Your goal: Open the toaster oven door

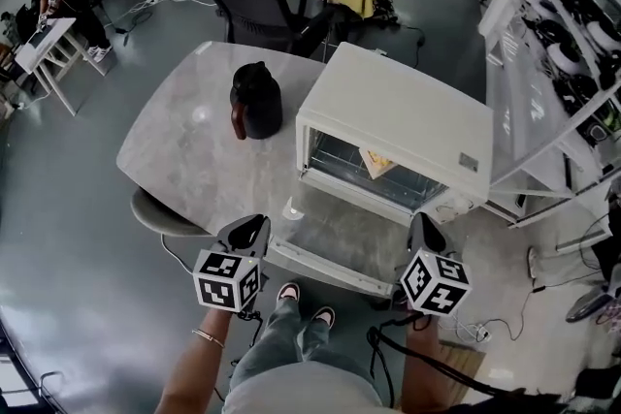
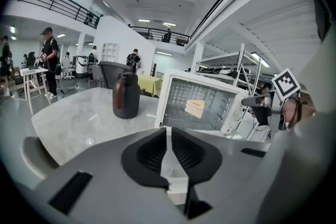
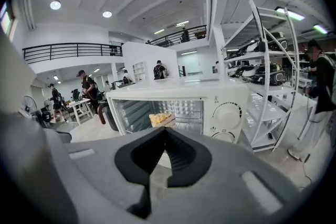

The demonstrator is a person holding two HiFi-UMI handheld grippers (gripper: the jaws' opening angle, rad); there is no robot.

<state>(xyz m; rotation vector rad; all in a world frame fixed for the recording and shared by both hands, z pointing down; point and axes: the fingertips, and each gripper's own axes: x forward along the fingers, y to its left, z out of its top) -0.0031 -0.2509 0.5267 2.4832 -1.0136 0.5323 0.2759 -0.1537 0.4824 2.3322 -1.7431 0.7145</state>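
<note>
Toaster oven door [image 1: 342, 236] lay folded down flat in front of the toaster oven [image 1: 398, 126] at the counter [image 1: 194, 141] edge. The left gripper [image 1: 247, 230] had its fingers a sliver apart, empty, while the right gripper [image 1: 424, 230] had its fingers pressed together, also empty.

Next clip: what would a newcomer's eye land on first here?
The white toaster oven on the grey table stands out, its door dropped flat toward the person and a piece of bread on the rack inside. A dark jug stands just left of it, and the left gripper and right gripper, each with a marker cube, hang near the door's front corners.
</note>
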